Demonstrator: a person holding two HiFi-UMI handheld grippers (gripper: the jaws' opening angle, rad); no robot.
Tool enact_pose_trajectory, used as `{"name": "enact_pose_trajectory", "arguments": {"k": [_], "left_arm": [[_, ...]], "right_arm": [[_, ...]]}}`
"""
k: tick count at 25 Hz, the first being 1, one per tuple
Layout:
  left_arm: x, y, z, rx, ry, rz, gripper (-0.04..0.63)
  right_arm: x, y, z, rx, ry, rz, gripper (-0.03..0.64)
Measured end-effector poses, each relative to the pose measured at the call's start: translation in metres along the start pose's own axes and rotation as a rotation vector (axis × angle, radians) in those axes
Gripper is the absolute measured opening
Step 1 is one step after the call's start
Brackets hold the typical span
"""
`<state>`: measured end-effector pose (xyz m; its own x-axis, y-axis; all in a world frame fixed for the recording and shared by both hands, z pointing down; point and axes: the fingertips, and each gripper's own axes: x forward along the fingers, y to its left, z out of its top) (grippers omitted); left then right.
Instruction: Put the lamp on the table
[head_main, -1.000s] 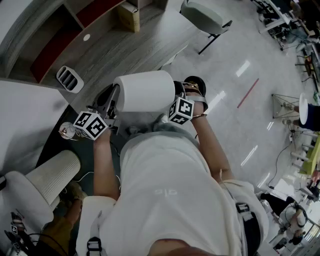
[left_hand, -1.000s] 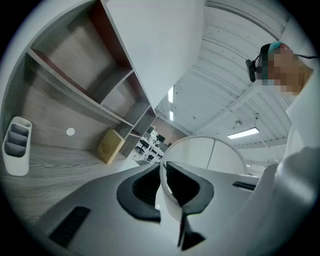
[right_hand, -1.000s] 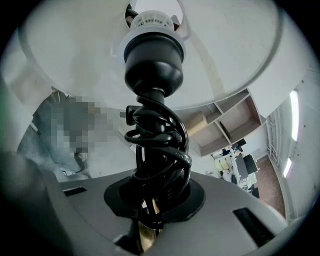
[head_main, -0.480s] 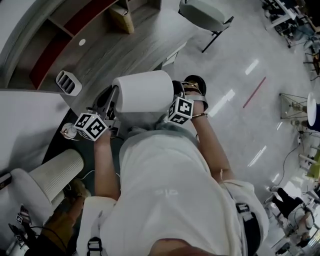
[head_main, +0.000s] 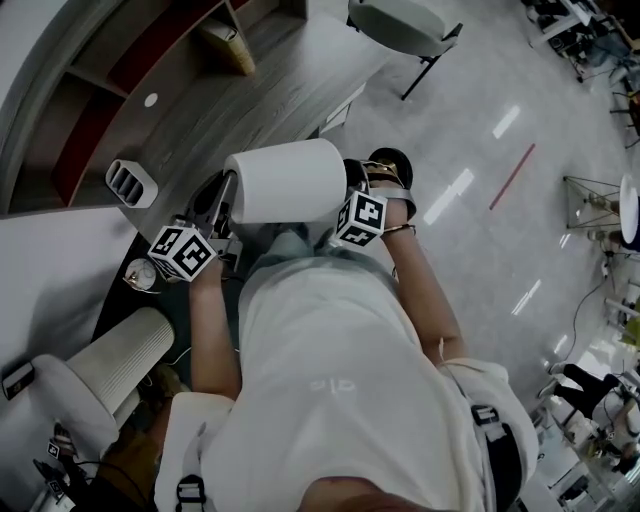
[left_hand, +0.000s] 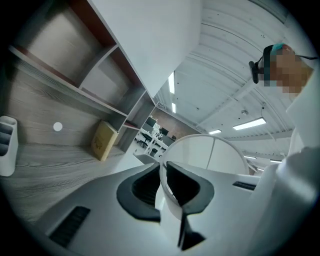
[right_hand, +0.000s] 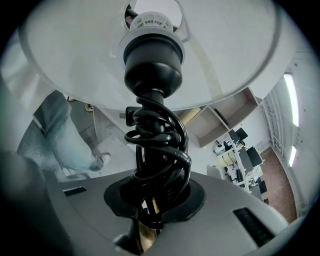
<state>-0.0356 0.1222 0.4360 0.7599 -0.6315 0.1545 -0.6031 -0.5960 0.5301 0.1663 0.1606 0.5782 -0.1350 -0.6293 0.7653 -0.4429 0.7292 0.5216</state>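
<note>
A table lamp is carried in the air in front of the person. Its white drum lampshade (head_main: 286, 181) lies on its side between the two grippers in the head view. My left gripper (left_hand: 163, 186) is shut on the thin rim of the shade (left_hand: 210, 152). My right gripper (right_hand: 151, 202) is shut on the lamp stem (right_hand: 145, 235), which is brass and wound with a black cord (right_hand: 159, 150). Above it sit the black socket (right_hand: 152, 62) and the inside of the shade (right_hand: 235, 45). The dark lamp base (head_main: 388, 163) shows beyond the right marker cube (head_main: 361, 219).
A grey wooden desk (head_main: 235, 105) with shelves lies ahead on the left, bearing a white slotted holder (head_main: 131, 182) and a tan box (head_main: 227, 44). A chair (head_main: 400, 22) stands further off. A ribbed white cylinder (head_main: 122, 362) and another person (head_main: 125, 465) are at lower left.
Both grips on the lamp are unchanged. The desk and floor have drifted slightly in the head view, the slotted holder sliding left and down.
</note>
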Motion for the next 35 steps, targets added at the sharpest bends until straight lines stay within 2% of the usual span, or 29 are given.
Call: {"name": "enact_pose_trajectory", "arguments": {"k": [9, 19, 27, 35], "left_arm": [[0.040, 0.065, 0.030, -0.021, 0.015, -0.019, 0.054], [0.040, 0.155, 0.082, -0.041, 0.010, 0.010, 0.054], [0.020, 0.210, 0.097, -0.080, -0.024, 0.102, 0.052], [0.002, 0.235, 0.095, -0.086, -0.061, 0.267, 0.051]], "right_arm": [[0.056, -0.042, 0.028, -0.005, 0.034, 0.023, 0.087], [0.123, -0.078, 0.108, -0.052, 0.031, 0.069, 0.087], [0.176, -0.086, 0.158, -0.152, -0.013, 0.116, 0.089], [0.220, -0.082, 0.192, -0.251, -0.119, 0.227, 0.091]]}}
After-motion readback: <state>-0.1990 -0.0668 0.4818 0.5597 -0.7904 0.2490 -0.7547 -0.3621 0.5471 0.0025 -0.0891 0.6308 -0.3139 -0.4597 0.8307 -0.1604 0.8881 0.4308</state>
